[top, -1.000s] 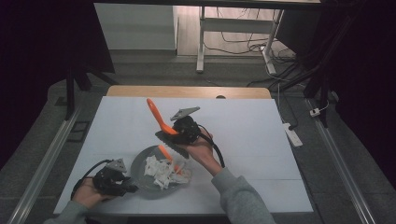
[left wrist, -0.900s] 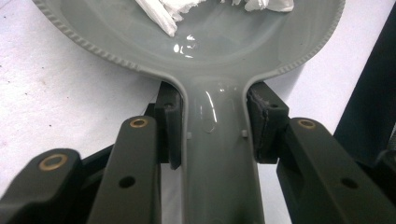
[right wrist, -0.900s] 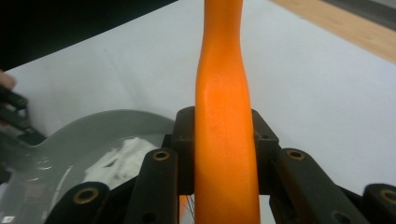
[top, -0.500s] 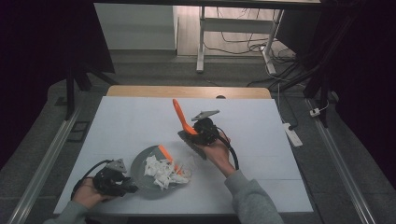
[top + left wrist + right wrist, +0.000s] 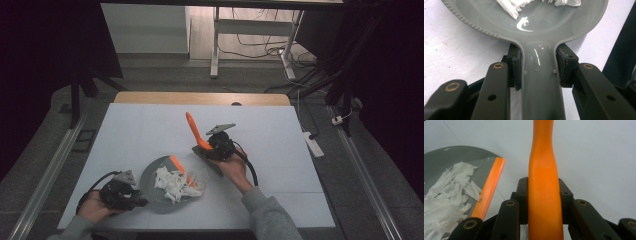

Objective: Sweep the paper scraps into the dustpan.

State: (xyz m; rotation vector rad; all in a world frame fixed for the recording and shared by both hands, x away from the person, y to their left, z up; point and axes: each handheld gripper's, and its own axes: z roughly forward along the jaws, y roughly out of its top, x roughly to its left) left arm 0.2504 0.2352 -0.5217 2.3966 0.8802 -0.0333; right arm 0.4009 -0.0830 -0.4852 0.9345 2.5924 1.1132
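— Right gripper (image 5: 212, 150)? Your jaws clamp the orange brush handle (image 5: 544, 182), just beside the dustpan's orange lip (image 5: 488, 187).
— Left gripper (image 5: 537, 67)? Clamped on the dustpan handle (image 5: 541, 95) — white scraps (image 5: 175, 182) inside, bare table (image 5: 280, 130) beyond.

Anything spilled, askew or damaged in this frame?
One thing: a few white paper scraps lie past the dustpan's orange lip, on the table. The rest sit inside. Both tools grip handles squarely.
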